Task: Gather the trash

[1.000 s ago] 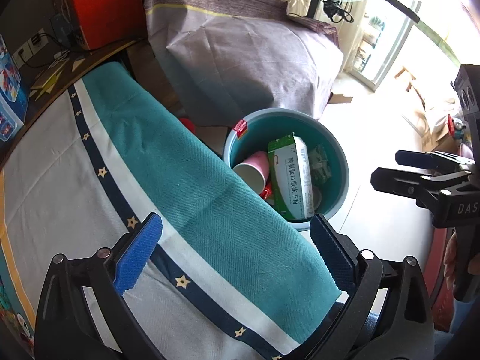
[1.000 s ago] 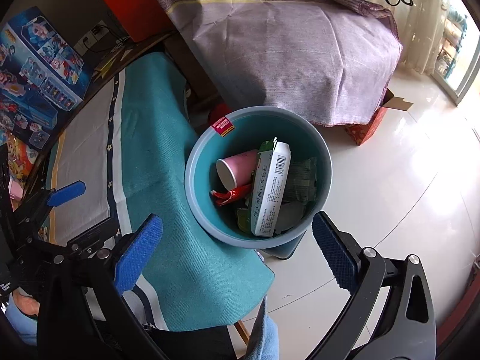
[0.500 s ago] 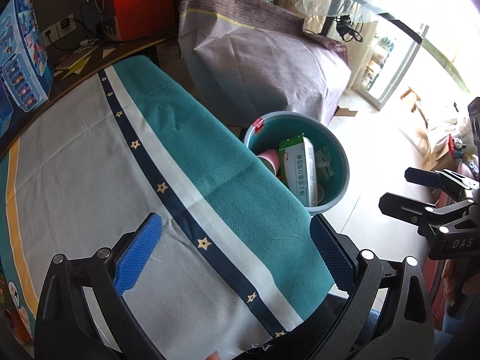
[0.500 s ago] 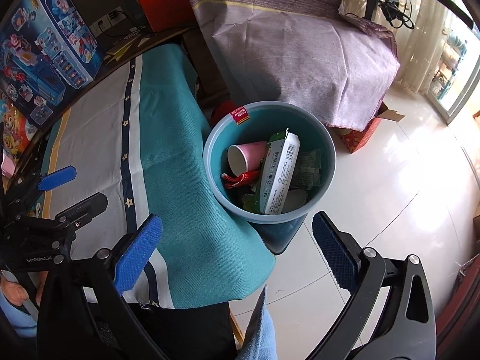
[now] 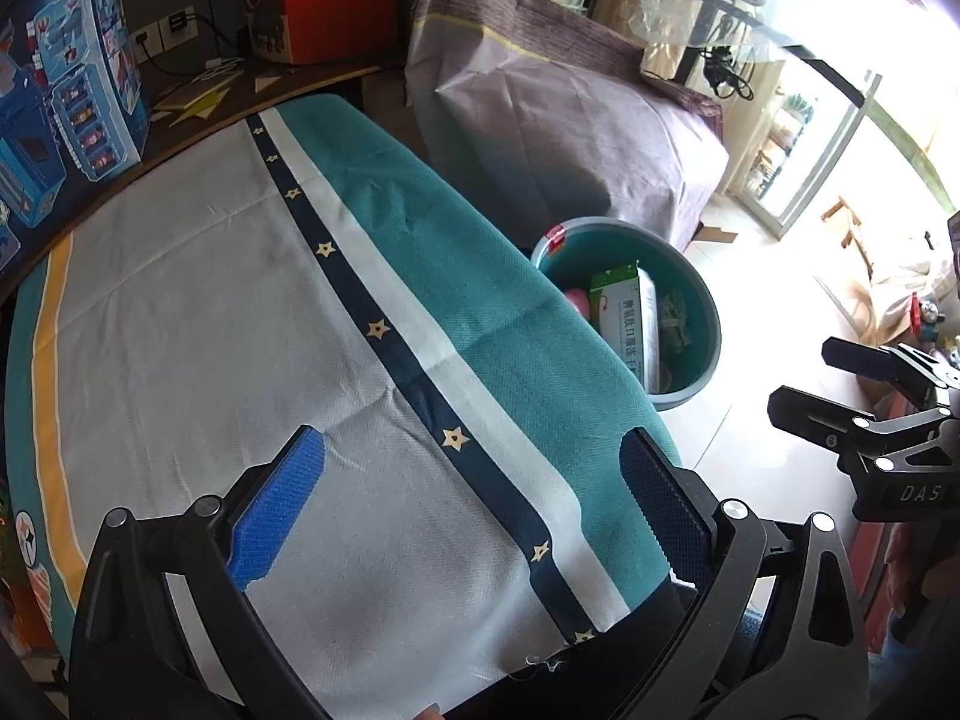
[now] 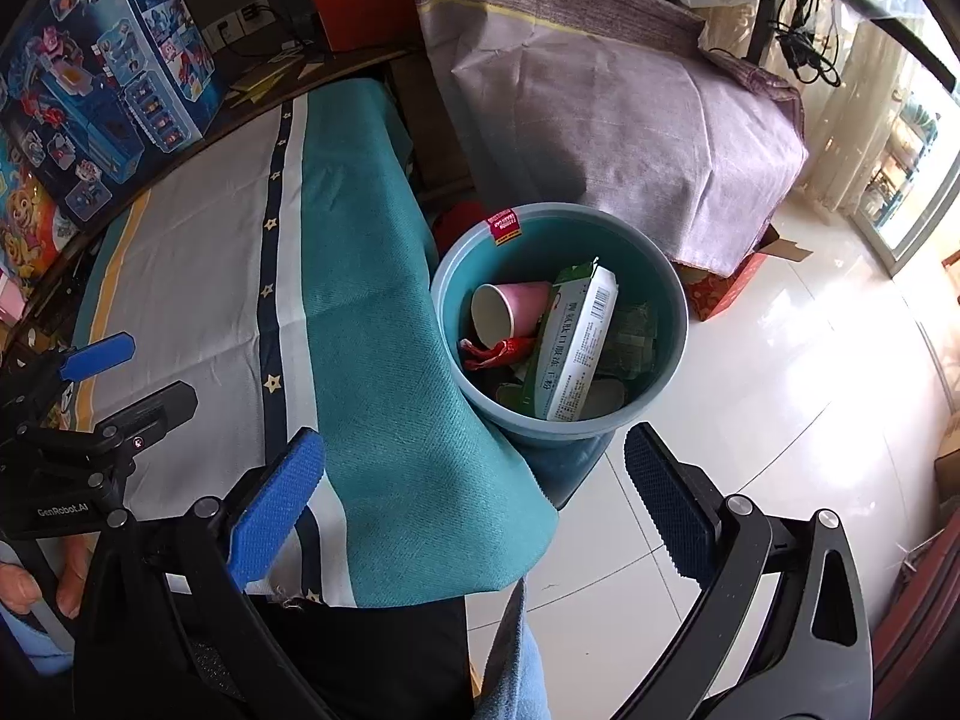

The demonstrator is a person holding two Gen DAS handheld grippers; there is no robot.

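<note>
Jaws on both our grippers spread wide, nothing held. Left gripper (image 5: 471,507) hovers over the cloth-covered worktop (image 5: 198,330). Right gripper (image 6: 474,498) hovers past the worktop edge, bin (image 6: 672,300) just ahead of its jaws on the floor. In the bin we see a pink cup (image 6: 510,312), white carton (image 6: 579,348), red wrapper (image 6: 495,354).

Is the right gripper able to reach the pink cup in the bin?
Probably yes. The right gripper is open and empty above the bin, which has no lid. The pink cup lies on top, with only the white carton beside it.
</note>
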